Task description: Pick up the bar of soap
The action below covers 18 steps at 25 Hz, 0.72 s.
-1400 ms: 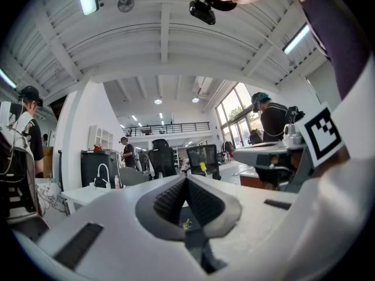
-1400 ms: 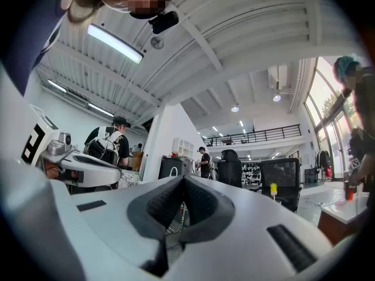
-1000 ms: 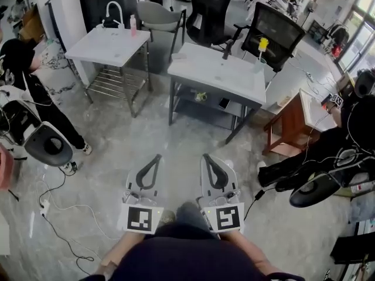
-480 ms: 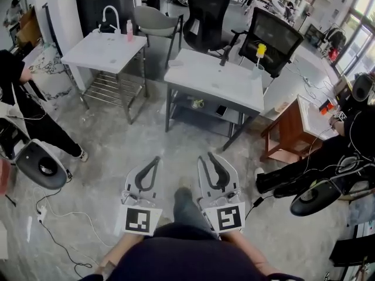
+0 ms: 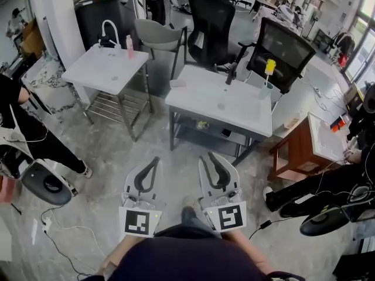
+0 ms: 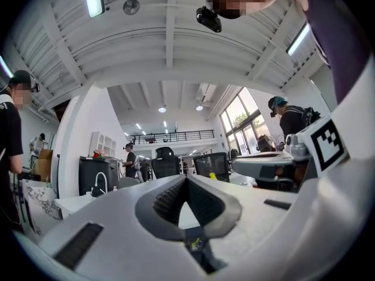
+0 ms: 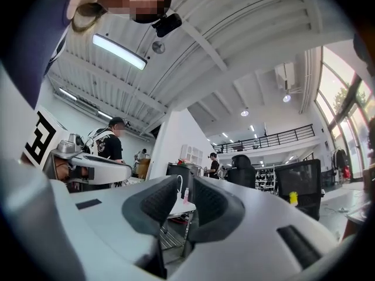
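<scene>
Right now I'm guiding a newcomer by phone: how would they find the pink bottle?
Find the left white table, the one with a curved white faucet. The pink bottle stands just right of that faucet, the only pink thing there.

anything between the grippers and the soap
Nothing visible: only floor separates the left gripper and right gripper, its empty jaws opening, from the pale block, seemingly the soap, on the table's edge.
</scene>
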Each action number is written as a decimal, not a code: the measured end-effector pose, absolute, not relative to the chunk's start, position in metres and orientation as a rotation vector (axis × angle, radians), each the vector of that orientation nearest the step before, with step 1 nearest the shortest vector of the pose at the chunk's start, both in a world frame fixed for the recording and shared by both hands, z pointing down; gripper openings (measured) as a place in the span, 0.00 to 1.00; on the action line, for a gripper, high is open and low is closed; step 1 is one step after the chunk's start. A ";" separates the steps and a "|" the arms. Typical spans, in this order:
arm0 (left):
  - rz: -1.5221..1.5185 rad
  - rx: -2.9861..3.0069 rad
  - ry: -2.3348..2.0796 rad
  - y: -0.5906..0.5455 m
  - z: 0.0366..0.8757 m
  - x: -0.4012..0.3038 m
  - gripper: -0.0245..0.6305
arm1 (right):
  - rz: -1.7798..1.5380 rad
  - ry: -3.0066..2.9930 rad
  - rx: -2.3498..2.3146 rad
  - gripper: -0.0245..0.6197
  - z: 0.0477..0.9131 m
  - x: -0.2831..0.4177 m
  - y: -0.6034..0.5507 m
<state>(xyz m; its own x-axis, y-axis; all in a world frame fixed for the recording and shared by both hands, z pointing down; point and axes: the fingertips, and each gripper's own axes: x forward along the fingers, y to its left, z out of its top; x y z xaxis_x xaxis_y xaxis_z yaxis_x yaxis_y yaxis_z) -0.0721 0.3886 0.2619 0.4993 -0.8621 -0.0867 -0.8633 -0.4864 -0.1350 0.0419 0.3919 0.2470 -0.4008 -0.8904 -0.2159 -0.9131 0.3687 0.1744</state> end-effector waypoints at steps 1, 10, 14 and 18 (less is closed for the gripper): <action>0.008 -2.575 1.500 0.378 0.261 -0.067 0.04 | 0.407 2.531 -1.663 0.17 0.246 0.047 0.380; 0.018 -2.530 1.589 0.293 0.257 -0.036 0.04 | 0.408 2.572 -1.590 0.17 0.242 0.084 0.289; 0.020 -2.509 1.623 0.263 0.260 -0.025 0.04 | 0.419 2.577 -1.557 0.17 0.241 0.097 0.257; 0.021 -2.486 1.623 0.244 0.262 -0.011 0.04 | 0.413 2.576 -1.551 0.17 0.245 0.112 0.235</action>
<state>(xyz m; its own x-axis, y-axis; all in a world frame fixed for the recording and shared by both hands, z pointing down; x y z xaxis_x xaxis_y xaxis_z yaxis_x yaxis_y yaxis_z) -0.0115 0.2441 0.2616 0.4065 -0.9075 -0.1054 -0.9099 -0.3917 -0.1363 0.1125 0.2353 0.2448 -0.4738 -0.8504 -0.2287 -0.8793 0.4425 0.1761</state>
